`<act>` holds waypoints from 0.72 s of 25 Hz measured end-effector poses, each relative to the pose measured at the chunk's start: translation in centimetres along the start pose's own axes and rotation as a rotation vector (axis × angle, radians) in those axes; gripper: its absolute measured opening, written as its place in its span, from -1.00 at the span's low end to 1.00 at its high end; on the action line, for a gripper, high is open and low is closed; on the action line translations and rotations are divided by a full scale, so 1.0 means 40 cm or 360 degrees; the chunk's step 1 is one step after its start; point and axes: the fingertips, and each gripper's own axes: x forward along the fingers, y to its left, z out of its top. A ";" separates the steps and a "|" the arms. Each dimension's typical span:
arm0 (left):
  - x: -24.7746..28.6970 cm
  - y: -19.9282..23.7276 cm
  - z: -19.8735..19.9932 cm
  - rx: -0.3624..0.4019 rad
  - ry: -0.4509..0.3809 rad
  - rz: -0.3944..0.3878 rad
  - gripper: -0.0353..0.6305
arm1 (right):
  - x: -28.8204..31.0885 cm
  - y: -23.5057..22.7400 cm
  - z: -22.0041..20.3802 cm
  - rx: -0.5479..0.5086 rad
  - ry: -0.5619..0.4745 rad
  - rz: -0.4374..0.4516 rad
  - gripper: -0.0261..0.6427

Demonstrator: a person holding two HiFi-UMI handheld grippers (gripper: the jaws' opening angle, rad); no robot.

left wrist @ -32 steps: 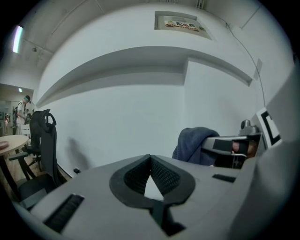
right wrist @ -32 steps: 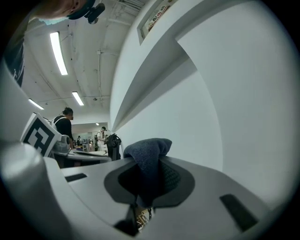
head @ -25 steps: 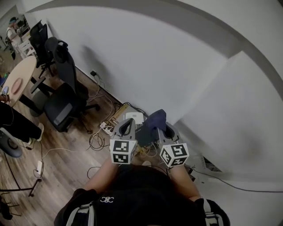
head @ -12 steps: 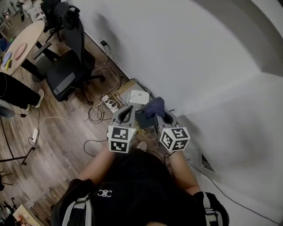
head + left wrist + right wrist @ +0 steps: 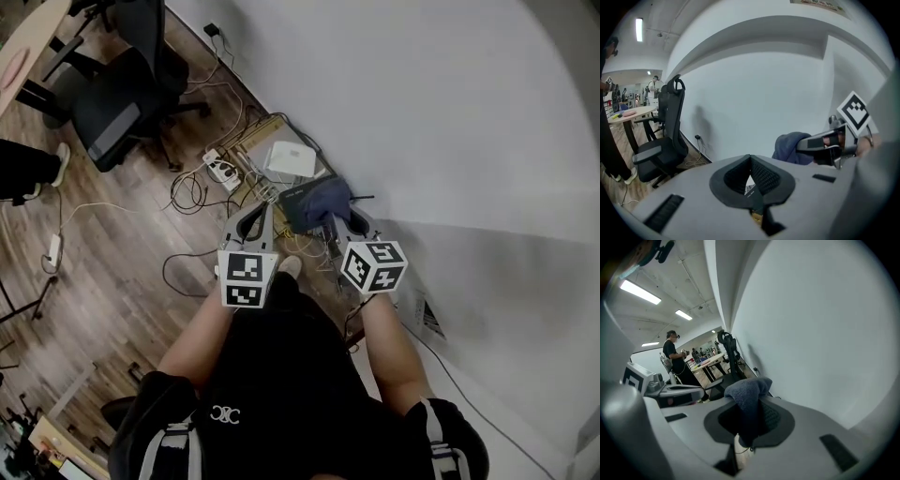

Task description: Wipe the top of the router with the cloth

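Observation:
A dark blue cloth (image 5: 325, 198) hangs bunched from my right gripper (image 5: 338, 221), which is shut on it; the cloth (image 5: 747, 394) drapes over the jaws in the right gripper view. Directly under it on the floor by the wall is a dark router (image 5: 298, 208) with a thin antenna (image 5: 362, 198), partly covered by the cloth. A flat white box (image 5: 291, 159) lies just beyond it. My left gripper (image 5: 254, 220) hovers beside the router's left, jaws shut with nothing in them (image 5: 751, 174). The left gripper view shows the cloth (image 5: 790, 147) and the right gripper (image 5: 826, 143).
Tangled cables and a white power strip (image 5: 219, 170) lie on the wooden floor left of the router. A black office chair (image 5: 114, 105) stands further left by a round table (image 5: 26, 42). The white wall (image 5: 450, 122) runs close behind. My shoe (image 5: 289, 267) is below the grippers.
Both grippers have moved forward and down toward the floor by the wall. The cloth now hangs right over the dark router. The view has tilted further down.

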 end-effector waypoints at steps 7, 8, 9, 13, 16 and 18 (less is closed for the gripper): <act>0.091 0.054 -0.187 -0.0137 0.0136 0.0004 -0.90 | 0.153 -0.067 -0.165 -0.0089 0.0334 -0.0002 -0.86; 0.101 0.060 -0.210 -0.0149 0.0151 0.0003 -0.90 | 0.174 -0.077 -0.193 -0.0094 0.0392 -0.0003 -0.86; 0.111 0.066 -0.232 -0.0150 0.0165 0.0003 -0.90 | 0.194 -0.089 -0.222 -0.0099 0.0455 -0.0008 -0.86; 0.168 0.104 -0.328 -0.0145 0.0224 0.0019 -0.90 | 0.273 -0.140 -0.313 -0.0149 0.0643 -0.0030 -0.86; 0.224 0.136 -0.418 -0.0165 0.0281 0.0025 -0.90 | 0.331 -0.173 -0.376 -0.0223 0.0766 -0.0003 -0.86; 0.268 0.152 -0.479 -0.0193 0.0318 0.0006 -0.90 | 0.374 -0.191 -0.415 -0.0316 0.0863 0.0037 -0.86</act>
